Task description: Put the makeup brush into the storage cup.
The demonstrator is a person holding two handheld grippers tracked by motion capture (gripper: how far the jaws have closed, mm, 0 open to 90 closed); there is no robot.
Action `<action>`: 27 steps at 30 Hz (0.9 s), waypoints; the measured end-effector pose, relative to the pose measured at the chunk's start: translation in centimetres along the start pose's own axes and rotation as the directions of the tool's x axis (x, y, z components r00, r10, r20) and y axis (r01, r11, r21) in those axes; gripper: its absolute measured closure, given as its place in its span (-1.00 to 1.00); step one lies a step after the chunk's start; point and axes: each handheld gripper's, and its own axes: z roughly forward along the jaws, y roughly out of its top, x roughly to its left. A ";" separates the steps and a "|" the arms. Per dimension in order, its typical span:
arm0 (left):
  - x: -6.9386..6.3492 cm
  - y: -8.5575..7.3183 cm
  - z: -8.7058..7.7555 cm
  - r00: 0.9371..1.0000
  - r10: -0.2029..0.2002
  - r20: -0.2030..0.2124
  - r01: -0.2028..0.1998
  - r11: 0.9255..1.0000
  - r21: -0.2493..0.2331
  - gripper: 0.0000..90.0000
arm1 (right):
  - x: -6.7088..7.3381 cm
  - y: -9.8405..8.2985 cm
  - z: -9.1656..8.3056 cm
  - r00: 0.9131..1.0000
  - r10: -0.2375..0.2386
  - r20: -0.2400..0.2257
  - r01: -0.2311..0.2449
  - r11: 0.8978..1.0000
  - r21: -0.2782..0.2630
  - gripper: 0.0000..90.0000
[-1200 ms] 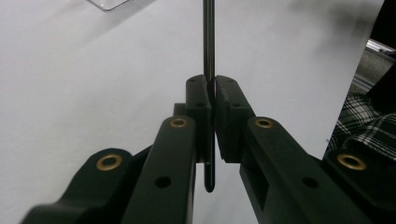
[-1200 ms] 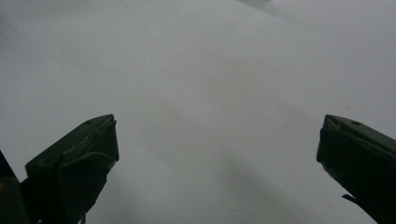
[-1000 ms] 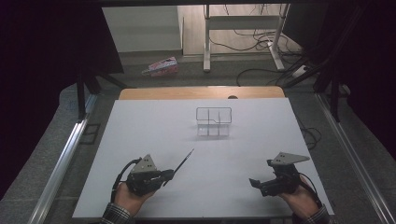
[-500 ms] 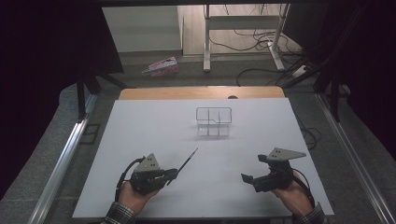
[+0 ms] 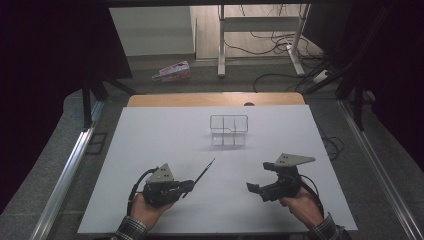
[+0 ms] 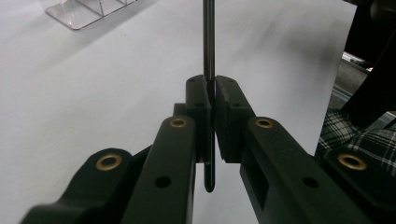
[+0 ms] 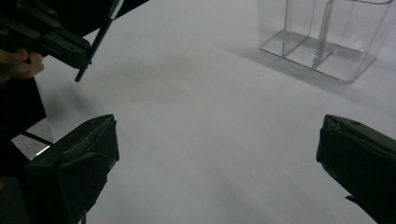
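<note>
Thin dark pen (image 5: 204,173) clamped between the jaws of the left gripper (image 5: 190,185), over the near-left part of the bench (image 5: 150,135). In the high view the pen's free end points up and away toward the bench's middle, slanted right. In the left gripper view the pen (image 6: 208,46) runs straight up between the pads; its rounded lower end hangs out below them, clear of the white surface. Jaws pressed tight on the shaft from both sides.

Left gripper held in a hand (image 5: 145,210) near the front edge, left of centre; cable loops behind it.

Right gripper (image 5: 252,188) sits near the front edge, right of centre, held by the other hand (image 5: 300,205), grey three-cornered plate on top. Its jaws stand wide apart with nothing between them; the right gripper view shows bare bench between the two black jaws.

Clear compartmented organiser (image 5: 229,130) stands upright at mid-bench toward the far edge, well apart from both grippers. It looks empty in the right gripper view (image 7: 327,37).

A plaid sleeve (image 5: 131,231) shows at the front edge.
</note>
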 end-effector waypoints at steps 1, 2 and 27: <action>0.0 0.0 0.1 1.000 0.001 0.002 -0.001 1.000 -0.001 0.90 | 0.0 0.1 0.2 1.000 -0.002 -0.007 0.002 1.000 -0.001 -1.00; 0.0 0.1 0.1 1.000 -0.001 0.006 0.001 1.000 -0.003 0.90 | 0.1 0.2 0.3 1.000 0.000 -0.011 0.000 1.000 -0.004 -1.00; -0.7 0.7 1.7 1.000 0.016 0.019 -0.015 1.000 -0.014 0.90 | 1.5 3.0 4.1 0.993 0.034 -0.110 -0.033 0.999 0.013 -1.00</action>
